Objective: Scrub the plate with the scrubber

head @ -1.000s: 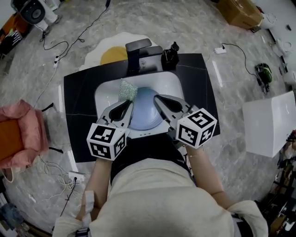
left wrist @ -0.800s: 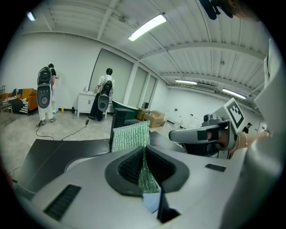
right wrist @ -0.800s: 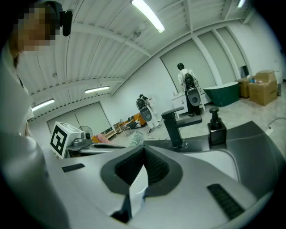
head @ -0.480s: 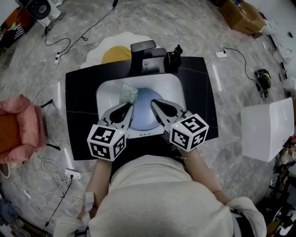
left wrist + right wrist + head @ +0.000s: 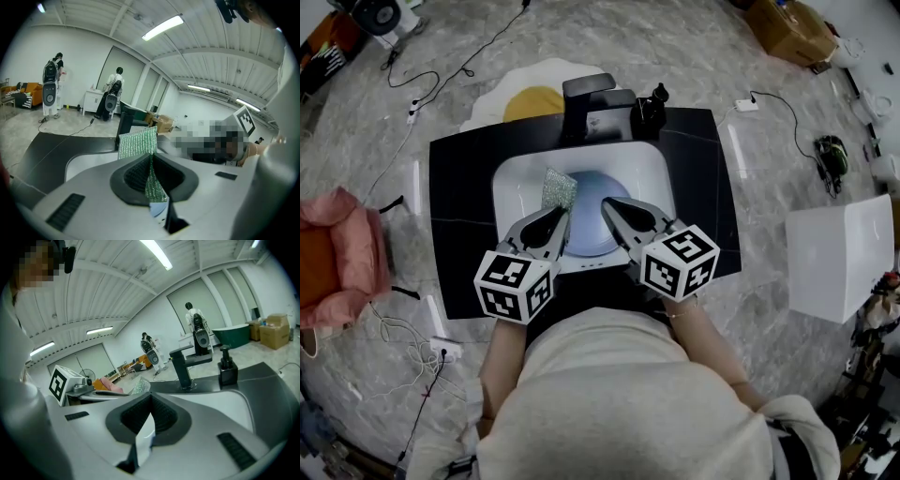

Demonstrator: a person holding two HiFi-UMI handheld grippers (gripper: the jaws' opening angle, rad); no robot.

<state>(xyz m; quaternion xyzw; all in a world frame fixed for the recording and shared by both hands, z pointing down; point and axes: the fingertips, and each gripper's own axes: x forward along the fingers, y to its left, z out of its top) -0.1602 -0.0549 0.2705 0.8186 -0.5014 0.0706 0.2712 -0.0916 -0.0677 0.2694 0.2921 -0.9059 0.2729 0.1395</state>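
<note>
The plate (image 5: 587, 223) is being pinched at its rim by the closed right claw (image 5: 608, 203). The left claw (image 5: 562, 214) is clamping the green scrubber (image 5: 558, 187).

Both my grippers reach over the white sink (image 5: 511, 183), which is set in a black counter (image 5: 459, 216). My left gripper (image 5: 562, 212) meets the green scrubber (image 5: 559, 187) at its tip, and the scrubber touches the blue plate (image 5: 585, 230) at its upper-left edge. My right gripper (image 5: 609, 204) lies over the plate. A black faucet (image 5: 581, 101) and a soap dispenser (image 5: 649, 109) stand behind the basin. An egg-shaped mat (image 5: 530, 98) lies on the floor beyond.
</note>
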